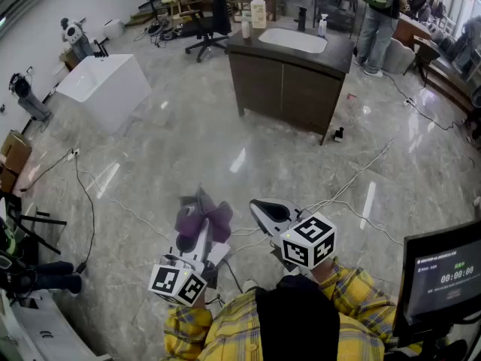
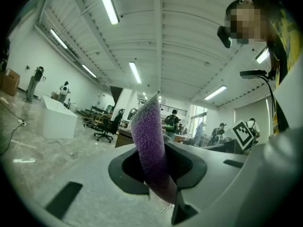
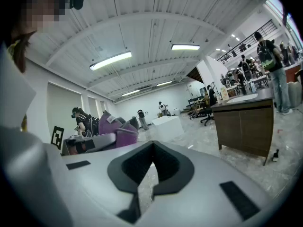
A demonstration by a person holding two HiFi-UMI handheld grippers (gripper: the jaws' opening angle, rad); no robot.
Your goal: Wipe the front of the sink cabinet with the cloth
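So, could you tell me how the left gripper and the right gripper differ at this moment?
The left gripper is clamped on the purple cloth, which sticks up past its jaws; the right gripper holds nothing, its jaws closed together. In the head view the left gripper points roughly ahead, while the right gripper angles toward the left. Both carry marker cubes and are well short of the cabinet.

A pale, glossy marble floor [image 1: 188, 141] fills most of the head view. A white rectangular block [image 1: 105, 89] stands at upper left, with a black office chair [image 1: 207, 32] farther back. Thin cables [image 1: 353, 179] trail across the floor. A person [image 1: 379, 21] stands at the top right. A screen [image 1: 443, 273] showing a timer sits at lower right. A cardboard box [image 1: 15, 153] rests at the left edge.
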